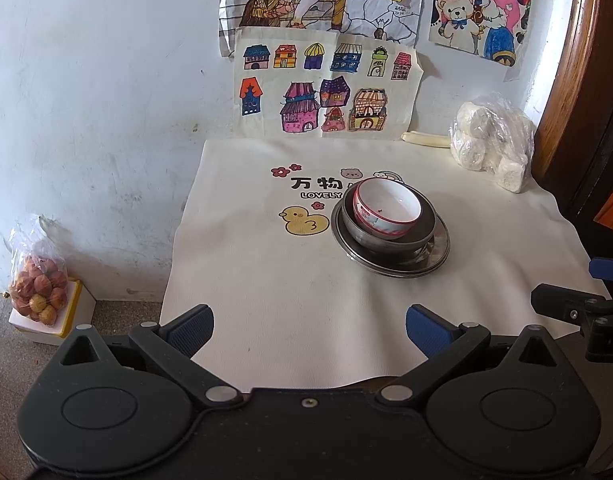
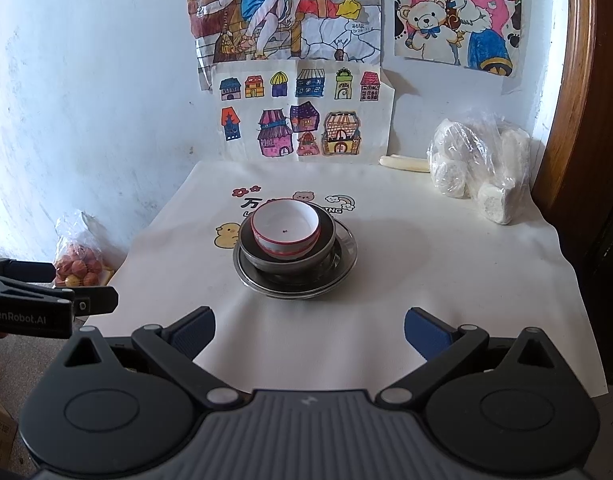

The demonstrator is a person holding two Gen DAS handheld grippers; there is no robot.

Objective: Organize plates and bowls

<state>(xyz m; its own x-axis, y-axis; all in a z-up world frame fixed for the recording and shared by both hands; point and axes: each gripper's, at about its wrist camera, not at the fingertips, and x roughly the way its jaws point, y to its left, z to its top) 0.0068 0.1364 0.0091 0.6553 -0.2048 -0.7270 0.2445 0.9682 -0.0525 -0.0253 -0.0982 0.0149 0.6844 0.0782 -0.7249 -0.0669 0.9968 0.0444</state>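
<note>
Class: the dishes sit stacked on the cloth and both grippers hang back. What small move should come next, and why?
Probably none on the stack: pull both grippers further back. The white bowl already nests in the metal bowl, which sits on the metal plate, so the stack looks finished. The left gripper and right gripper are open and empty, short of it.

Printed cloth, children's drawings, bagged white lumps, perhaps nuts in bag.

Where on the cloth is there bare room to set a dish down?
Bare: the near strip between the stack and both tools, left tool and right tool; also right of the stack, short of the bag. Crowded: the back right corner.
</note>
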